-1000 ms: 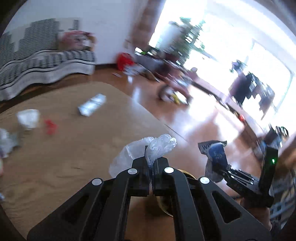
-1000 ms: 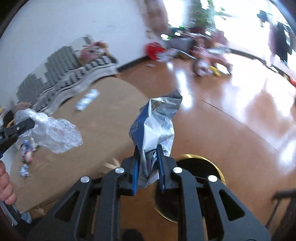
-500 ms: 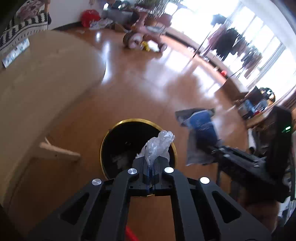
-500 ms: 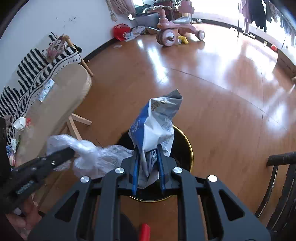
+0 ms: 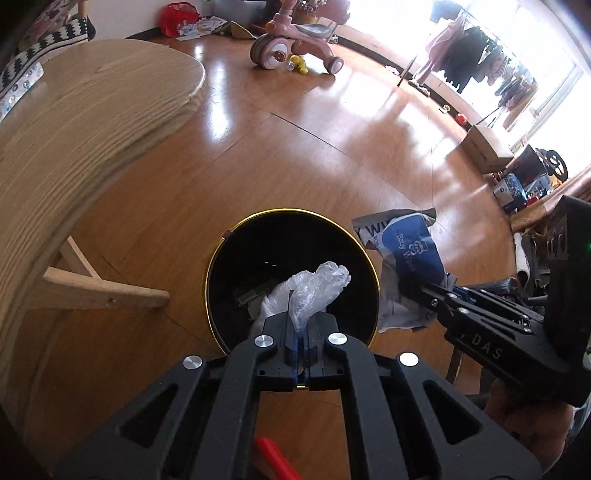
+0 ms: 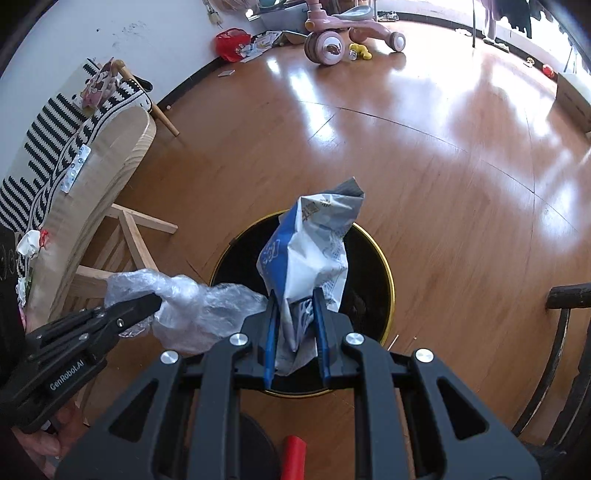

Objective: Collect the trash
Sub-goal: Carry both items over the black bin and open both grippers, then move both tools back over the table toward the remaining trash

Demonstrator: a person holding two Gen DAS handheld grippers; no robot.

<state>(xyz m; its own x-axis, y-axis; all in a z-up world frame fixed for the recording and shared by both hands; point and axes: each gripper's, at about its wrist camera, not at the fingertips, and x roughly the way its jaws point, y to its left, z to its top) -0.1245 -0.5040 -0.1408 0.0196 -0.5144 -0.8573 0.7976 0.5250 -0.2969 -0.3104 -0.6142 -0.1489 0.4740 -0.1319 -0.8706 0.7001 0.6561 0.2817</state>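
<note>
The glossy wooden floor (image 5: pixel 332 155) fills the room, and on it stands the landmark here: a round black trash bin (image 5: pixel 236 266) with a gold rim, its mouth open upward. To the left of the bin the curved edge of a pale wooden desk (image 5: pixel 92 110) overhangs the floor, its slanted wooden leg (image 5: pixel 99 291) reaching toward the bin. On the desk's far side from the bin lie a crumpled white scrap (image 6: pixel 27 245) and a flat silvery wrapper (image 6: pixel 75 168). Far beyond the bin, by the wall, a pink ride-on toy (image 5: pixel 295 40) is parked with a red bag (image 5: pixel 177 16) near it.

Above the bin hover both tools. The right gripper (image 6: pixel 295 328) has its blue-lined fingers (image 6: pixel 270 332) narrowed around a crumpled blue and white baby wipes packet (image 6: pixel 310 258), which stands up from them over the bin's mouth. The left gripper (image 5: pixel 301 332) has its fingers (image 5: pixel 280 328) pressed fully together on a wad of clear plastic film (image 5: pixel 314 286), which hangs right over the bin's dark interior, just beside the packet. A few pieces of litter lie inside the bin, too dark to name.
</note>
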